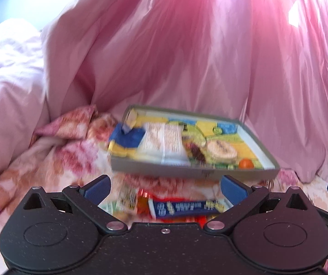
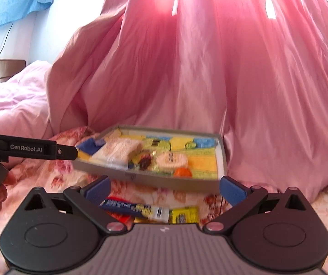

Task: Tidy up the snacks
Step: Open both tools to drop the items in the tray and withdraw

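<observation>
Pink drapery (image 1: 198,57) backs a bed with a floral cover (image 1: 60,151). On the cover rests a grey tray (image 1: 186,169) holding blurred snack packets, among them a white packet (image 1: 164,142), a round biscuit (image 1: 221,150) and an orange sweet (image 1: 246,163). Left hand-held gripper (image 1: 165,189): jaws wide, gripping nothing, above a blue wrapper (image 1: 186,207) lying loose on the cover. Right hand-held gripper (image 2: 165,189): jaws wide, empty, just short of the tray.
</observation>
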